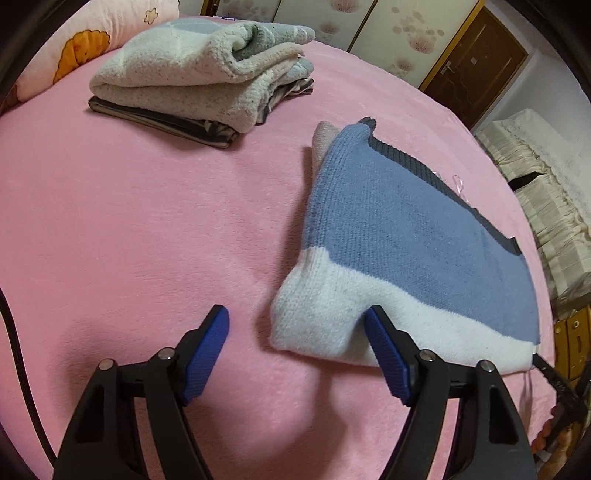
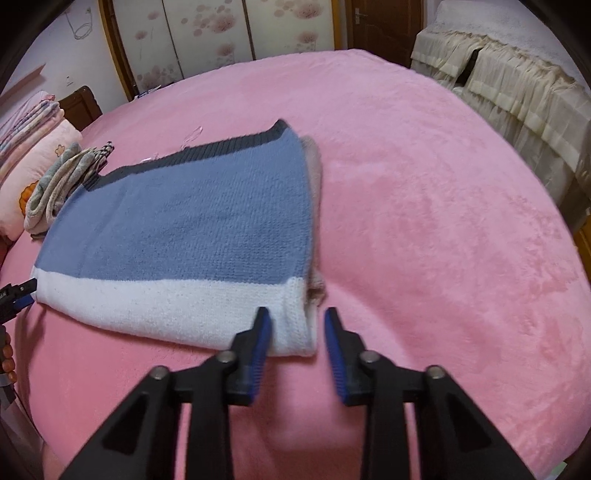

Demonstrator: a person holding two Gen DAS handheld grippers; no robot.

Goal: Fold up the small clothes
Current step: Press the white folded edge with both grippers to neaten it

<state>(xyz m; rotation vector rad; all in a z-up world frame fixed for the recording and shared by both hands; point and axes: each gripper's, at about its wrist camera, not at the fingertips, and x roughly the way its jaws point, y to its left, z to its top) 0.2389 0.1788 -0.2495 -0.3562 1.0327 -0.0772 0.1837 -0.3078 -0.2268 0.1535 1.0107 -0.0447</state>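
A folded knit sweater [image 1: 406, 229], blue with a white band and a dark ribbed hem, lies flat on the pink blanket [image 1: 147, 221]. My left gripper [image 1: 295, 321] is open and straddles the sweater's near white corner: its right pad presses into the white band and its left pad hangs over bare blanket. In the right wrist view the sweater [image 2: 184, 221] fills the left half. My right gripper [image 2: 297, 317] is open around the other white corner, with its left pad over the band and its right pad just off the edge. The left gripper's tip [image 2: 22, 291] shows at the far left.
A stack of folded clothes [image 1: 192, 74] sits at the back left, beside a pink pillow [image 1: 85, 33]. Cream-covered furniture [image 2: 517, 85] stands past the bed's right edge. Wardrobe panels and a brown door [image 2: 384, 22] line the far wall. A hand [image 2: 7, 354] shows at the left edge.
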